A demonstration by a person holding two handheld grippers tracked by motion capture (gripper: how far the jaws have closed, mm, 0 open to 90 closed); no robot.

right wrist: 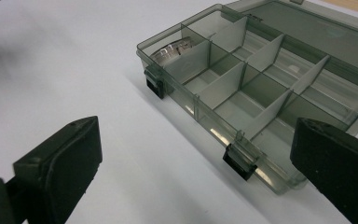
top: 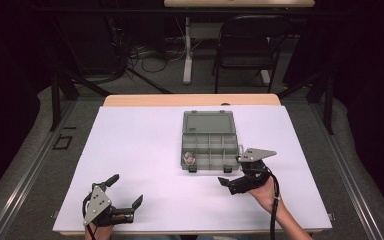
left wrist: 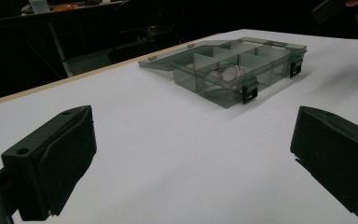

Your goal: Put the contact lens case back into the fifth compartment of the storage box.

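A smoky grey compartment box (top: 209, 141) lies in the middle of the white sheet, its lid folded open toward the far side. A small shiny metal object (top: 188, 159) rests in its front left compartment. My right gripper (top: 231, 171) is just off the box's front right corner, jaws open and empty. In the right gripper view the box (right wrist: 261, 79) lies ahead of the spread jaws of the right gripper (right wrist: 196, 168), with the shiny object (right wrist: 170, 52) at its far end. My left gripper (top: 126, 190) sits at the near left, open and empty. The left gripper view looks past the left gripper (left wrist: 193, 158) at the box (left wrist: 233, 65).
A white sheet (top: 145, 150) covers the table, with a wooden edge (top: 190, 100) at the back. Behind the table stand a dark folding chair (top: 245, 45) and a white desk leg (top: 187, 55) among floor cables. Bare sheet stretches left of the box.
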